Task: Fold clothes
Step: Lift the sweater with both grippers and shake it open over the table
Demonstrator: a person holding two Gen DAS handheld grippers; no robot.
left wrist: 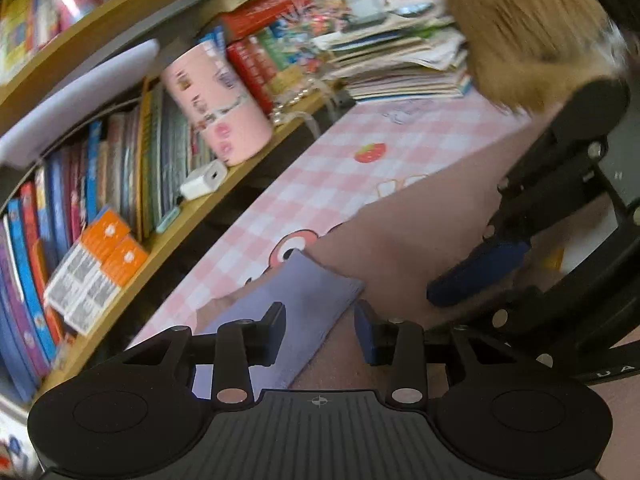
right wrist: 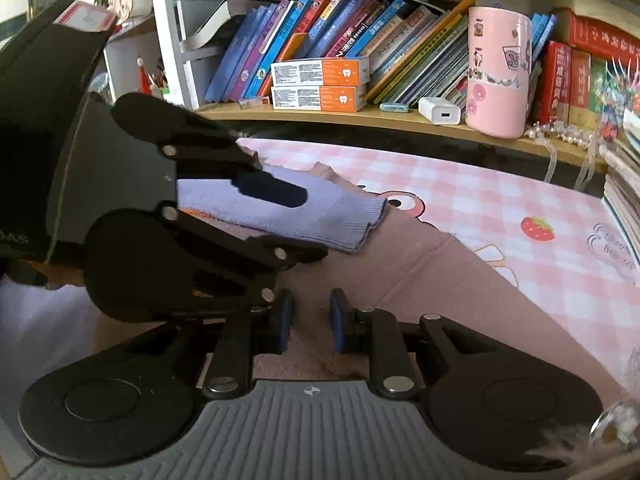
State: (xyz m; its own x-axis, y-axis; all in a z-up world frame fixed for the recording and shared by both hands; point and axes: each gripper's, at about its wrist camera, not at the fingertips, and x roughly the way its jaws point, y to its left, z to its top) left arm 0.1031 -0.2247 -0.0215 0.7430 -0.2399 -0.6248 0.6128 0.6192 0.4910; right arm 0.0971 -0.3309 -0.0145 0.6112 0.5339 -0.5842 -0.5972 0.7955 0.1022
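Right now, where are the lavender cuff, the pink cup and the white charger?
lavender cuff [right wrist: 360, 216]: right wrist view, ribbed end.
pink cup [right wrist: 498, 72]: right wrist view, side wall.
white charger [right wrist: 440, 111]: right wrist view, front face.

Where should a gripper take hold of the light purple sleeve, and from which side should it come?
Grip the ribbed cuff of the purple sleeve, coming from the checked tablecloth side. The cuff's open end lies flat on the pink garment, its free edge facing that way.

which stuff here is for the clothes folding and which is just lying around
For the job: pink garment; lavender knit piece; left gripper; right gripper.

Lying about: pink cup; white charger; orange boxes; books.
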